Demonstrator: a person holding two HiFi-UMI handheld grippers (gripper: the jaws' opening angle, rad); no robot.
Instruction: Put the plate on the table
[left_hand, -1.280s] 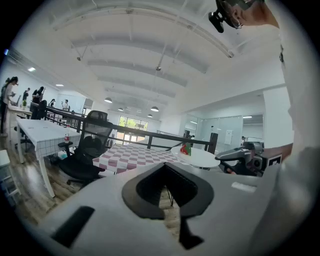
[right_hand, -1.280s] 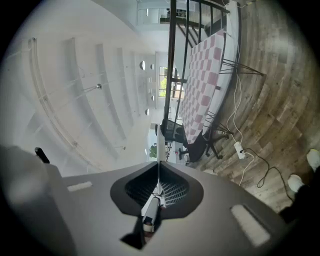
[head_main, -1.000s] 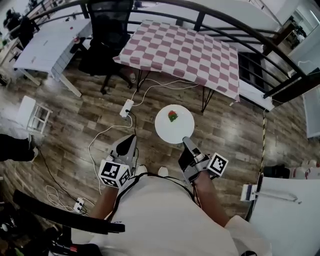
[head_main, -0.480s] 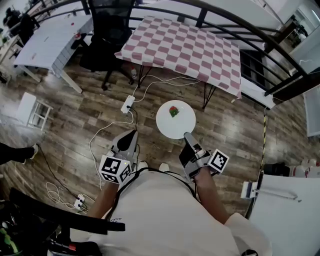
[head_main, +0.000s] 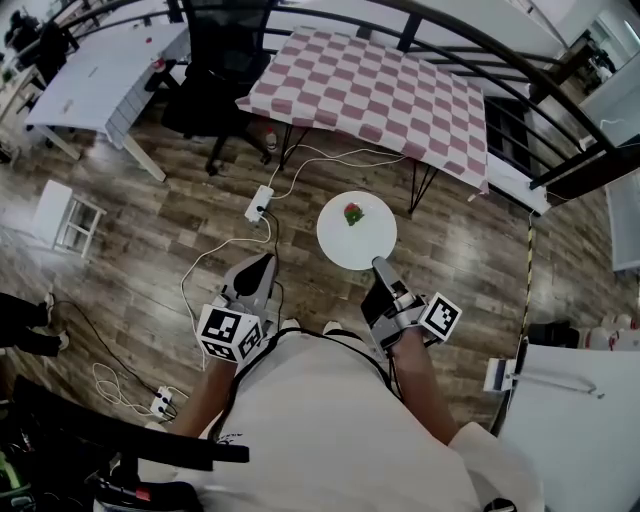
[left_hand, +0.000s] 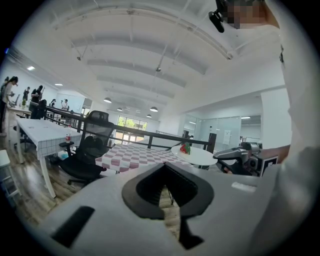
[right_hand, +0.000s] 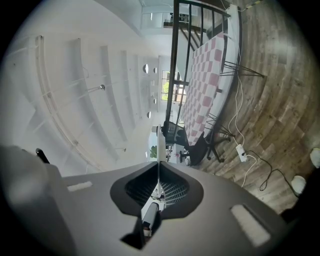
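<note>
A: Whereabouts with the plate (head_main: 357, 232)?

B: Short of the checked desk (head_main: 370, 85), out over bare floor on its near side, not yet above the cloth. Pinched at the rim farthest from the desk by the right gripper (head_main: 379, 264), jaws closed thin on the edge. Held roughly flat, with a small red-and-green thing (head_main: 353, 213) riding on the half nearer the desk.

A: And the left gripper (head_main: 262, 265)?

B: Farther back from the desk, off to the plate's side, jaws together on nothing. Not sharing the load.

A: Worst likely, then?

B: Probably sagging or swivelling in that single edge pinch. Then tipping, and rolling the red thing off onto the floor. Could also clip the desk's near edge if brought in too low, or catch the overhanging cloth and drag it.

A: Room for going in?

B: Open floor straight ahead up to the desk's near edge. Thin legs (head_main: 418, 190) under the near right corner, so better in over the top. Black railing (head_main: 500, 55) curving close behind the far side: no overshooting. Office chair (head_main: 215, 60) at the left end, power strip (head_main: 259, 203) and white cable on the floor before the left corner: careful stepping there. Bare cloth all over, so plenty of landing space.
</note>
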